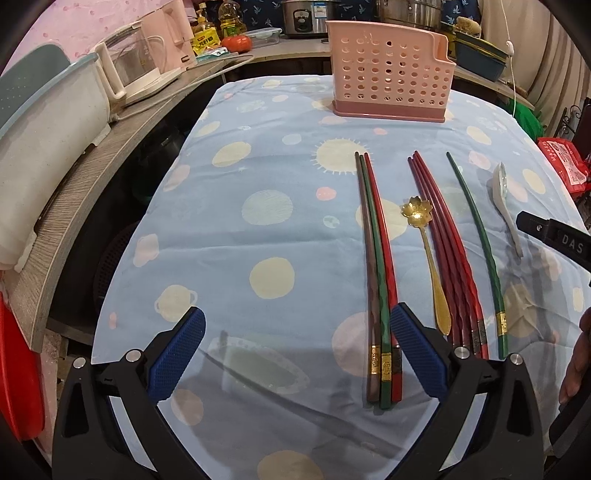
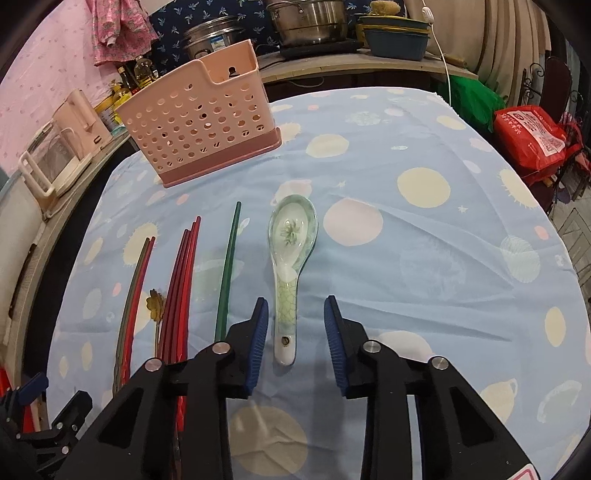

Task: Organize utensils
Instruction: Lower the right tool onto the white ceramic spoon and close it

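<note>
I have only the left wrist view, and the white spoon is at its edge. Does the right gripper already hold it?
Observer: No. The right gripper straddles the spoon handle, and the pads stand clear on both sides.
Operator: Does the spoon lie bowl up?
Observer: Yes, bowl up, with a flower pattern inside.
Operator: Which end is near the gripper?
Observer: The handle end, which has a small hole.

Home kitchen: pots [image 2: 306,22], kettle [image 1: 129,70], oil bottles [image 1: 221,22].
</note>
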Demonstrator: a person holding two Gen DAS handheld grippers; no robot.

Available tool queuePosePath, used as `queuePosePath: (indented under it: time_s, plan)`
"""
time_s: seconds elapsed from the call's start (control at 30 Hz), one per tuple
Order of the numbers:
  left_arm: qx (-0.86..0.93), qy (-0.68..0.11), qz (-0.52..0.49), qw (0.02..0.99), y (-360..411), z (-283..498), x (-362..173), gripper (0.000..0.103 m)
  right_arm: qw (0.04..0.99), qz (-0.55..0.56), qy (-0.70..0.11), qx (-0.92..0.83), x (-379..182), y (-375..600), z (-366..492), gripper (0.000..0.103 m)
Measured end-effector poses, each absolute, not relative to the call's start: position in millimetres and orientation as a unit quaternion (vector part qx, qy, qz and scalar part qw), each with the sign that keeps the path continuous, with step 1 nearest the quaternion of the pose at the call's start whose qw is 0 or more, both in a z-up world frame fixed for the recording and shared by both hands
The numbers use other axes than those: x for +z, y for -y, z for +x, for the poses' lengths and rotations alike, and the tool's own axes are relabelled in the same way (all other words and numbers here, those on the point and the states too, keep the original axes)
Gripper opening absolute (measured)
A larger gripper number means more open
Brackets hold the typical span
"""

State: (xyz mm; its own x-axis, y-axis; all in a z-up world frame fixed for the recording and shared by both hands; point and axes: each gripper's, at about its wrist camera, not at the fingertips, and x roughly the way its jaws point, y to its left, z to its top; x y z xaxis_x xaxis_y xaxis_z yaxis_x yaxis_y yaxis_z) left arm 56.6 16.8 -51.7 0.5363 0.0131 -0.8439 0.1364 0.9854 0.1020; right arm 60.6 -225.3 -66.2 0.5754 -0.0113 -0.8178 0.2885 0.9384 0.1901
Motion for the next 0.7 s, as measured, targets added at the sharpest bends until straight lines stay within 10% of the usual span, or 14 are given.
queuePosePath:
  time_s: [0.13,0.7]
  plan:
    - [-0.043,-0.484,0.079,0.871,-16,56,-55,0.096,0.867,0.161,-0.465,-0.076,-78,223,64,0.012]
    - [-0.069,-0.506,0.066,0.857,-22,45,-74,0.081,0.868,0.142,-0.470,-0.076,-77,213,34,0.011]
